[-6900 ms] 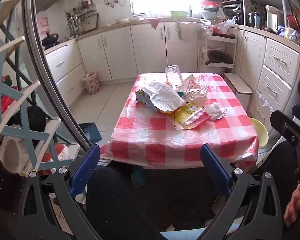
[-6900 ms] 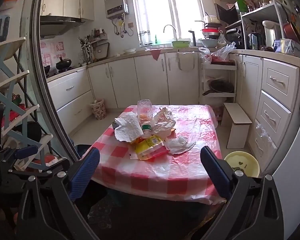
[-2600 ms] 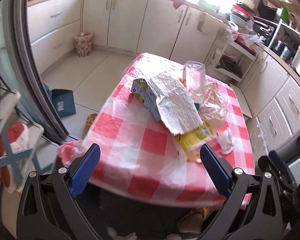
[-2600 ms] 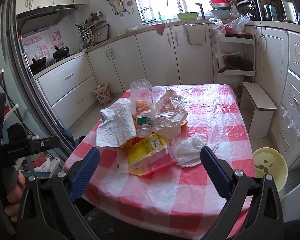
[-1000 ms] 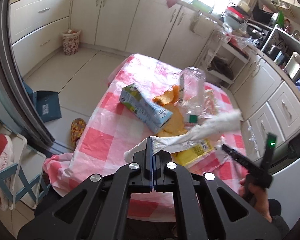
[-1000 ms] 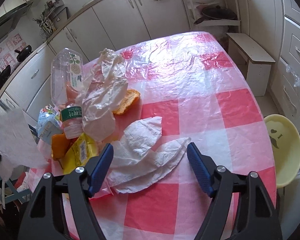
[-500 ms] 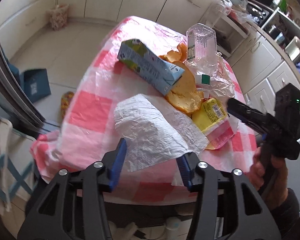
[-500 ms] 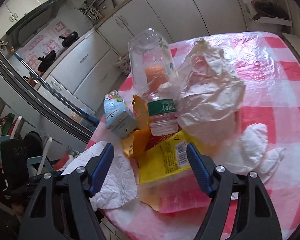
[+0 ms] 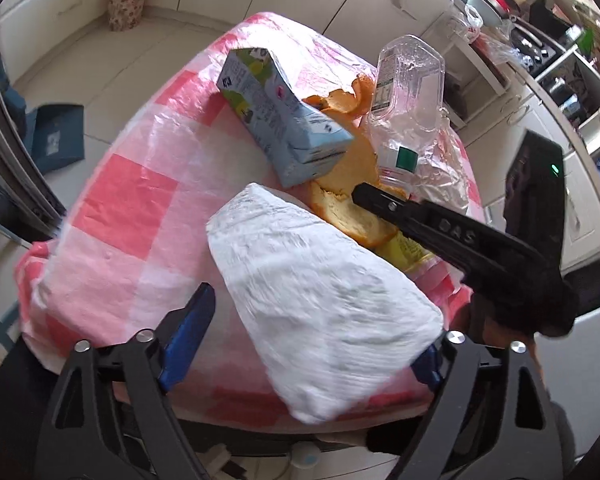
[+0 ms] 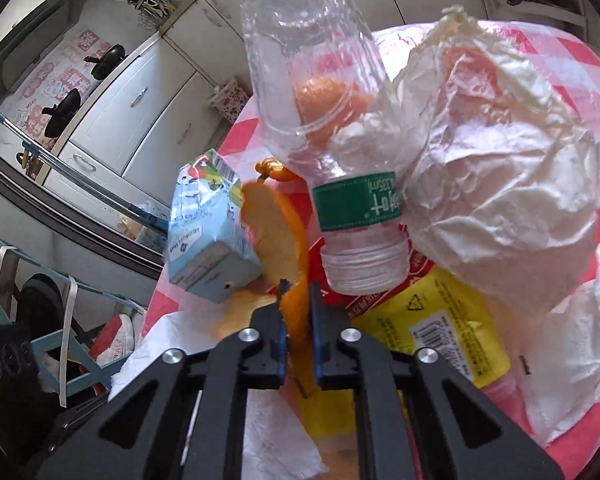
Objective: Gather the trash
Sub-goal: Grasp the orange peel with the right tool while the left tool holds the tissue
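— Left gripper first: what do you have?

— Its jaws are opening, and the white paper towel lies loose between the blue pads on the near edge of the checked table. I see no pad pressing on it.

— Moving right?

— A pale blue drink carton lies on its side. Just right of it sits orange peel, then a clear plastic bottle, tipped mouth towards me, cap off; I see no liquid in it, only peel showing through its wall. A crumpled white bag leans on the bottle, with a yellow packet beneath.

— And the right gripper?

— Clamped tight on the edge of that peel, which stands curled, pith side left, rind bright orange.
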A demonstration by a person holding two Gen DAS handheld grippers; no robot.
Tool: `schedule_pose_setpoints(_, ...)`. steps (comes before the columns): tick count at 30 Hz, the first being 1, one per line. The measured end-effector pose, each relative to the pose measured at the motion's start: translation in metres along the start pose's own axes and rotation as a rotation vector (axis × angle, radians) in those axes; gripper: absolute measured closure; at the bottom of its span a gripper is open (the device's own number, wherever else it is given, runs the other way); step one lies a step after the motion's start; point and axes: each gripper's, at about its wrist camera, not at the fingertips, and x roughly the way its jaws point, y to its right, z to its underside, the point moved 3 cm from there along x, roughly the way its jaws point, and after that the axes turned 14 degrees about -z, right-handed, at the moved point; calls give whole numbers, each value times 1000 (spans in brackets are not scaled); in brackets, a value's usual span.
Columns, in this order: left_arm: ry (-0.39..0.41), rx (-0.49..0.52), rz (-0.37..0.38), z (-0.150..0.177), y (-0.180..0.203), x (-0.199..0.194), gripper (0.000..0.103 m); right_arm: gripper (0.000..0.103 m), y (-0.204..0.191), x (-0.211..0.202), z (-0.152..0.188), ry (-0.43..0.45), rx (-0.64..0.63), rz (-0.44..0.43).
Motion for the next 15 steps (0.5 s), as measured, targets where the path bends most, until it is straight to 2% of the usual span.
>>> schedule_pose_setpoints(1, -9, -1, 8, -2, 2, 5, 51, 95, -1, -8, 0, 8, -17, 7)
schedule_pose_setpoints(2, -21, 2, 15, -3, 4, 9, 73, 95, -4, -11, -2, 14, -40, 22)
schedule_pose_setpoints(3, -32, -2, 24, -5, 5, 13, 91, 95, -7, -18, -3, 20, -67, 35)
schedule_pose_setpoints(5, -24, -9, 30, -5, 5, 11, 101, 95, -12, -34, -2, 36, -129, 67)
schedule_pose_setpoints(9, 48, 28, 27, -1, 7, -12, 103, 96, -18, -75, 4, 86, -213, 111)
schedule_pose_setpoints(15, 139, 83, 20, -4, 14, -54, 103, 96, -1, -141, 6, 169, -233, 166)
